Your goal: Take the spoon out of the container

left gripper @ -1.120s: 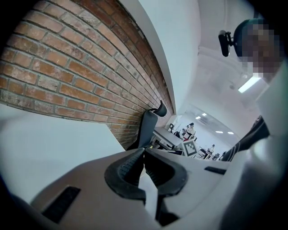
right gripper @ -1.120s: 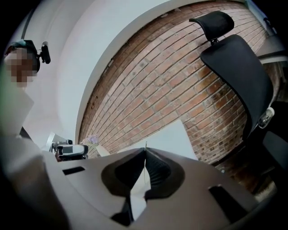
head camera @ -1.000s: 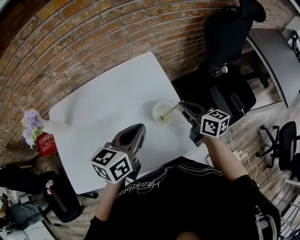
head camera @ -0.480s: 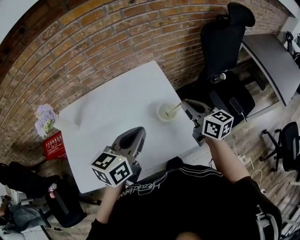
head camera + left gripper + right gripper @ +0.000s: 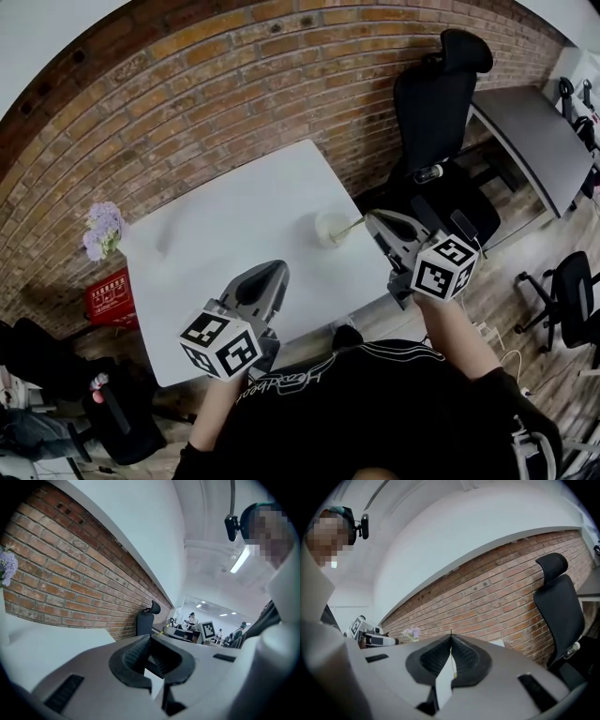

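Observation:
A pale round container (image 5: 328, 228) stands on the white table (image 5: 225, 225) near its right edge. A thin yellowish spoon (image 5: 348, 226) leans out of it toward the right. My right gripper (image 5: 368, 217) is shut on the spoon's handle end, just right of the container. In the right gripper view the handle (image 5: 451, 656) shows as a thin line pinched between the closed pads of that gripper (image 5: 451, 637). My left gripper (image 5: 278, 266) hovers over the table's near side, left of the container, shut and holding nothing; its jaws (image 5: 150, 639) meet at the tips.
Purple flowers in a white vase (image 5: 105, 232) stand at the table's left corner, above a red box (image 5: 114, 296) on the floor. A black office chair (image 5: 439, 105) and a grey desk (image 5: 532, 131) lie to the right, against the brick wall (image 5: 234, 84).
The head view has shifted, so the table sits higher and further right in the picture. Both grippers keep about the same places relative to the container; the spoon stays gripped.

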Tool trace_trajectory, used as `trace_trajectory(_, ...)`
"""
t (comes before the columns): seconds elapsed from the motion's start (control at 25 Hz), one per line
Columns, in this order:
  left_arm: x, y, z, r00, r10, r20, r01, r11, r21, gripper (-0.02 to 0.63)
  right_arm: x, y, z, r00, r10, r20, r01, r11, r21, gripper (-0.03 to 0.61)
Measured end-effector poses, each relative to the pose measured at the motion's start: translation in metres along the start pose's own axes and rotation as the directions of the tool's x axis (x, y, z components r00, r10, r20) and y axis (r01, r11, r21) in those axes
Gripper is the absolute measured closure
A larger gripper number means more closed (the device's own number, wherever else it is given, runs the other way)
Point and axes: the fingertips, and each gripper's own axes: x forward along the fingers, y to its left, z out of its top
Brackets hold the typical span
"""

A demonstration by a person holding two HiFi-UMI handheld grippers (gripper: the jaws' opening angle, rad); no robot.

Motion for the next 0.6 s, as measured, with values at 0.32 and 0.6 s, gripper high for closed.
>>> trace_trajectory(0.32,-0.024,-0.013,-0.006,1.0,-0.005,0.016,0.005,1.0,0.015,0.607,-0.024,0.057,-0.003,0.996,0.084,0.036,-0.085,0.996,0.008,0.578)
trace_trajectory(0.6,-0.038,-0.019,-0.016,1.0,-0.005,0.02,0.005,1.0,0.011,0.607,-0.037,0.09,-0.015,0.99,0.136,0.039,-0.138,0.989,0.05,0.578)
